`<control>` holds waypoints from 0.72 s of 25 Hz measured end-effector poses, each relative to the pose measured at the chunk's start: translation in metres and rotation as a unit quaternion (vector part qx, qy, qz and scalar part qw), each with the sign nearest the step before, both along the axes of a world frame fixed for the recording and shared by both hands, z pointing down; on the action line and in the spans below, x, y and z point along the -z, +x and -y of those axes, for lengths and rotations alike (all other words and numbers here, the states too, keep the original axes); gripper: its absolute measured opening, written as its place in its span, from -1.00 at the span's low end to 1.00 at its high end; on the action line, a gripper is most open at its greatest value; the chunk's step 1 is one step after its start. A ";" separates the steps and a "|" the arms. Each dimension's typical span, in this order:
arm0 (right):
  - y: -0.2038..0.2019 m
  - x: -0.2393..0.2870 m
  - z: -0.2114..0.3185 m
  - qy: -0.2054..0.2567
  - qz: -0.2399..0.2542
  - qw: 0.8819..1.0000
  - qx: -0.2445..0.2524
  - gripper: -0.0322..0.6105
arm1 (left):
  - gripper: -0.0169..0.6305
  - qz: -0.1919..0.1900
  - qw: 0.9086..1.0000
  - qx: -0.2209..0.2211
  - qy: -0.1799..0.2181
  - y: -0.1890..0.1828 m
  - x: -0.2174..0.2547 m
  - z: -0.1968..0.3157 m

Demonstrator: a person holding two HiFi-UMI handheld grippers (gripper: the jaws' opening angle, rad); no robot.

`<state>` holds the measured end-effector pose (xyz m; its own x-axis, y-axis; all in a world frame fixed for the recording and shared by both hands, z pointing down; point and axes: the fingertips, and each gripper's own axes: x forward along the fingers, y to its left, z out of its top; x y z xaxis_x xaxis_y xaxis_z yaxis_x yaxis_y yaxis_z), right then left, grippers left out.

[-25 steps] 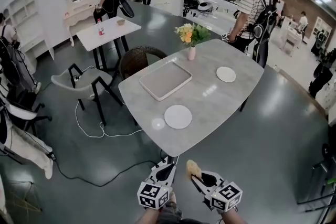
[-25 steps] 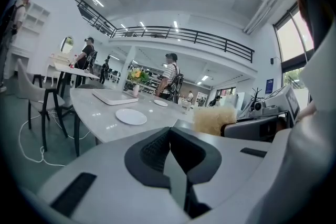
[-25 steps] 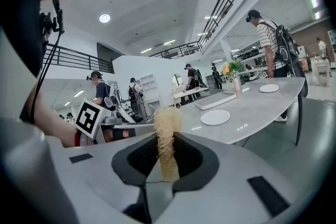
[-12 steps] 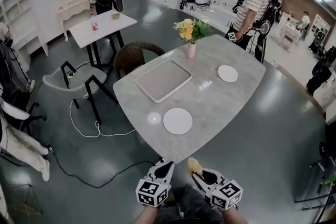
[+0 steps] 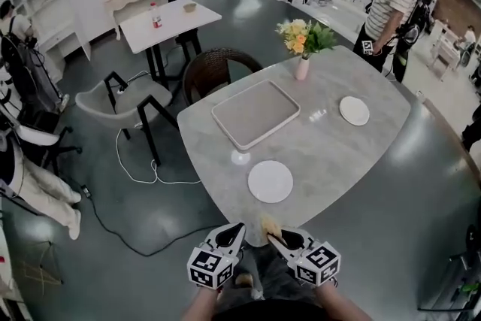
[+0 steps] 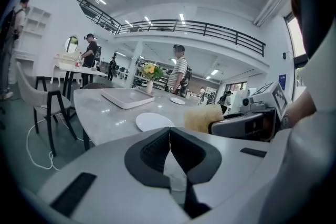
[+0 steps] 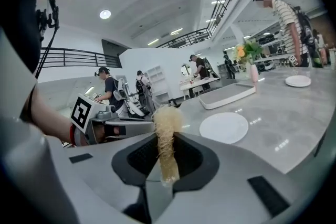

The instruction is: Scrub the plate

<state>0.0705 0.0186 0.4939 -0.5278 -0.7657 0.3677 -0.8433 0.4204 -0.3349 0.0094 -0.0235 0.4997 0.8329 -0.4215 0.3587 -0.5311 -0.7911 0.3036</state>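
A white plate (image 5: pixel 270 181) lies near the front edge of the grey table (image 5: pixel 338 154); it also shows as the white plate (image 6: pixel 154 121) and the white plate (image 7: pixel 224 127) in the gripper views. My right gripper (image 5: pixel 271 232) hovers just off the table's front edge, shut on a tan loofah scrubber (image 7: pixel 166 139) that sticks up from its jaws. My left gripper (image 5: pixel 236 231) is beside it, shut with nothing between the jaws. Both grippers are short of the plate.
A rectangular tray (image 5: pixel 255 113) lies mid-table, a second plate (image 5: pixel 354 110) at the far right, a vase of flowers (image 5: pixel 302 49) at the back. A wicker chair (image 5: pixel 214 74) and a grey chair (image 5: pixel 124 103) stand to the left. A person in a striped shirt (image 5: pixel 393 4) stands beyond.
The view has shifted forward and right, so the table and near plate now sit closer to my grippers. Both grippers keep their pose, the right still holding the scrubber.
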 end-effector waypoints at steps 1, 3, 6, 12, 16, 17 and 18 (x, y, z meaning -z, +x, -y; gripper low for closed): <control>0.002 0.000 0.011 0.001 -0.004 1.000 0.013 -0.66 | -0.91 0.003 1.000 0.004 -0.003 0.004 -0.001 0.007; 0.007 -0.002 0.029 -0.001 -0.008 0.999 0.034 -0.66 | -0.91 0.010 1.000 0.007 -0.006 0.011 -0.005 0.018; 0.010 -0.008 0.049 -0.008 -0.011 0.998 0.056 -0.66 | -0.91 0.020 1.000 0.015 -0.016 0.017 -0.013 0.035; 0.022 -0.024 0.067 -0.036 -0.017 0.996 0.084 -0.66 | -0.91 0.059 0.998 -0.007 -0.017 0.044 -0.031 0.045; 0.036 -0.027 0.081 -0.040 -0.032 0.994 0.094 -0.66 | -0.91 0.062 0.998 -0.009 -0.014 0.061 -0.033 0.059; 0.040 -0.028 0.085 -0.039 -0.040 0.994 0.096 -0.66 | -0.91 0.063 0.998 -0.009 -0.013 0.065 -0.035 0.062; 0.044 -0.029 0.089 -0.038 -0.050 0.993 0.098 -0.66 | -0.91 0.068 0.998 -0.009 -0.012 0.068 -0.038 0.066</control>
